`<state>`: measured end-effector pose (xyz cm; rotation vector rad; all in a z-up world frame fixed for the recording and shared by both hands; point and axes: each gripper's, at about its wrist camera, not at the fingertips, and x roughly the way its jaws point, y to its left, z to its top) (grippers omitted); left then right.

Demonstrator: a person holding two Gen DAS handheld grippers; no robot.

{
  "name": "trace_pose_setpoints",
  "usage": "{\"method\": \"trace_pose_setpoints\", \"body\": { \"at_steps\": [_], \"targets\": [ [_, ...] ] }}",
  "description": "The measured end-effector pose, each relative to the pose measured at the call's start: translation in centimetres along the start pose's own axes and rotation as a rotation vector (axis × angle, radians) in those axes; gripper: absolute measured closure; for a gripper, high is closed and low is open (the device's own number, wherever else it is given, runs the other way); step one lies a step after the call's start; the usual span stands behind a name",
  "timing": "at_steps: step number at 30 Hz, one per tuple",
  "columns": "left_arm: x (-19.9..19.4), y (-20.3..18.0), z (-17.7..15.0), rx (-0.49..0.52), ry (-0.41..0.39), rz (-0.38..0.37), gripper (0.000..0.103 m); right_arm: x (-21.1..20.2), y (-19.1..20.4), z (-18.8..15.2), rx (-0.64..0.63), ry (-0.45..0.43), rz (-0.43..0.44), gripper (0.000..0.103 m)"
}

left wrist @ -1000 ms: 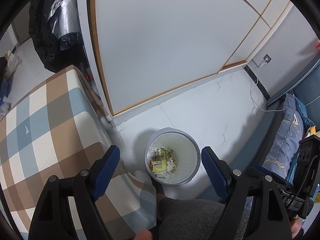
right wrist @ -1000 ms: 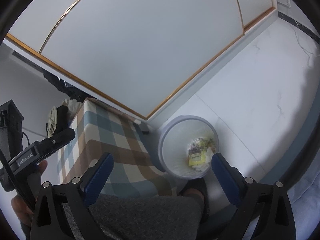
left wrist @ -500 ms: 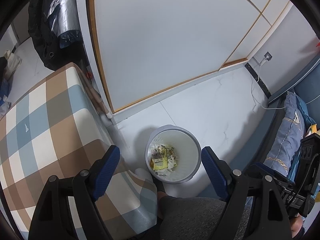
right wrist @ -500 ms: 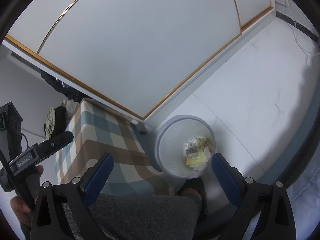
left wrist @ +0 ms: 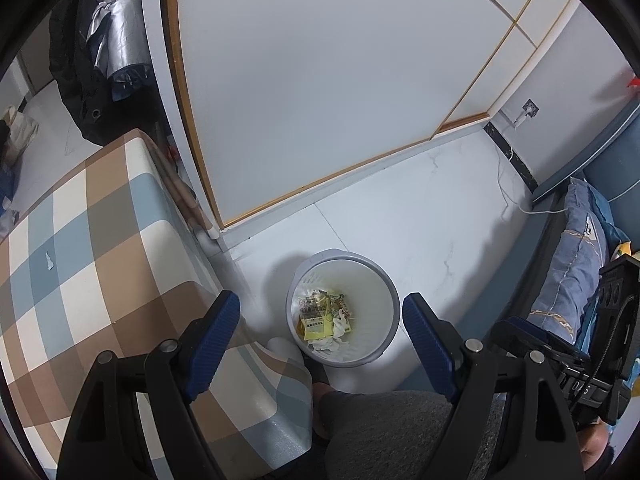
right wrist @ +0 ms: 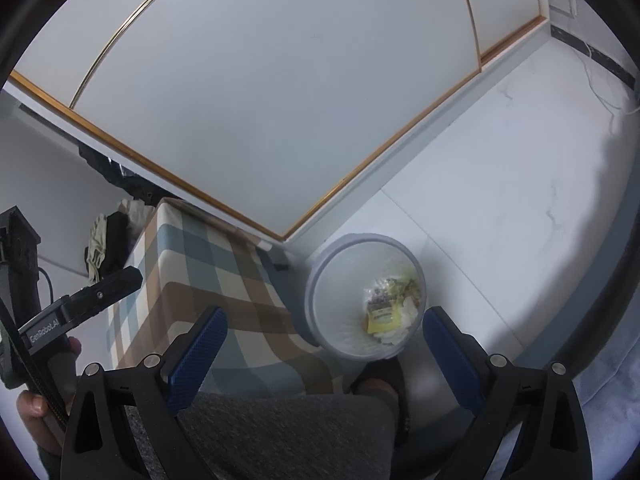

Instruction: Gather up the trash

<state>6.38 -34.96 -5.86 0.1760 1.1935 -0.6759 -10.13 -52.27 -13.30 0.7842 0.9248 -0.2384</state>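
We start with the trash (left wrist: pixel 325 320) itself: a yellow printed packet, some small wrappers and crumpled white tissue, all lying at the bottom of the round pale bin (left wrist: pixel 390 292) on the floor. We judge these scraps to be very light and soft; the tissue would crush at any squeeze, and the glossy packet looks slippery and would likely slide out of a flat pinch. If any piece had to be lifted, we would take the packet by one edge, or bunch the tissue in the middle where it is thickest.

The bin looks like thin plastic, light and a little flexible, with a rolled rim. We would hold it by that rim on the near side, since the wall below tapers and would slip.

The bin stands on the white tiled floor (left wrist: pixel 420 208), just beside the corner of the checked tablecloth (left wrist: pixel 100 248) to its left, with the person's foot and grey trouser leg (right wrist: pixel 288 432) near it. On the cloth we see one small white scrap (left wrist: pixel 49 260), which may be trash not yet gathered; it is too small to tell.

Our left gripper (left wrist: pixel 320 330) hangs over the bin with its blue pads standing wide apart and nothing between them. Our right gripper (right wrist: pixel 324 340) is likewise spread wide and empty. Beyond the bin stands a white sliding door (left wrist: pixel 320 80), and a bed with a blue pillow (left wrist: pixel 572 272) lies to the right.
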Motion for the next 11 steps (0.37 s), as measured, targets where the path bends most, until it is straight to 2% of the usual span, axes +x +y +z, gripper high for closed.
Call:
{"method": "trace_pose_setpoints", "body": {
  "at_steps": [8,11],
  "targets": [
    [-0.4,-0.1,-0.4,0.025,-0.026,-0.002,0.022,-0.3,0.5,0.1,-0.019,-0.006,-0.012,0.004],
    [-0.3,0.6,-0.4,0.003,-0.005,0.008,0.022,-0.7,1.1,0.4,-0.029,-0.010,-0.016,0.004]
  ]
}}
